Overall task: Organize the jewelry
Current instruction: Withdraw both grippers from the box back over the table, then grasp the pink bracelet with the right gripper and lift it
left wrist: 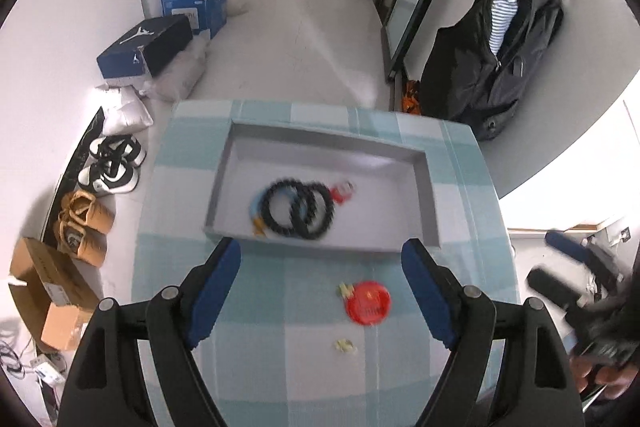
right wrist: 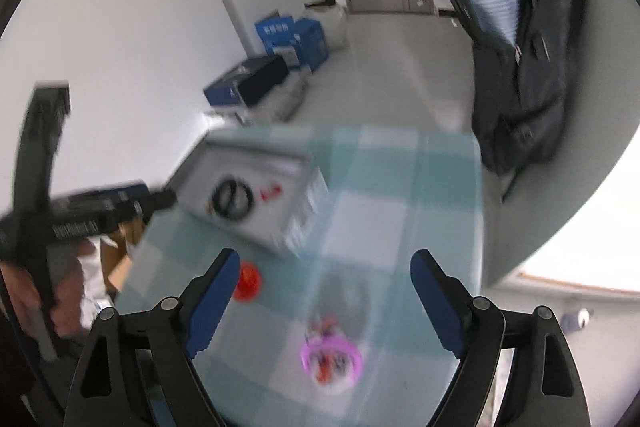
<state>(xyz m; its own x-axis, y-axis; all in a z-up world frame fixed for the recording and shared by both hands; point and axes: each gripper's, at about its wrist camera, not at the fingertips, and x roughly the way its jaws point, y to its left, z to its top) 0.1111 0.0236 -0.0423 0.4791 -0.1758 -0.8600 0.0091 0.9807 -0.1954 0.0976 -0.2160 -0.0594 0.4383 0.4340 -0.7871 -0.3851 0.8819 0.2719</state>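
The shallow grey tray (left wrist: 428, 195) sits near the far edge of the checked blue-and-white tabletop (left wrist: 280, 347) and holds black bead bracelets (left wrist: 300, 209). A round red piece (left wrist: 368, 302) and a pink ring-shaped piece (right wrist: 332, 355) lie loose near the front edge. A good next move is probably to come straight down over one piece. The left gripper (left wrist: 322, 291) and the right gripper (right wrist: 324, 299) both have fingers wide apart, holding nothing.

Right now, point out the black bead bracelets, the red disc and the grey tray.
black bead bracelets (left wrist: 300, 209): left wrist view, overlapping beads.
red disc (left wrist: 368, 302): left wrist view, its centre.
grey tray (left wrist: 424, 203): left wrist view, right wall.
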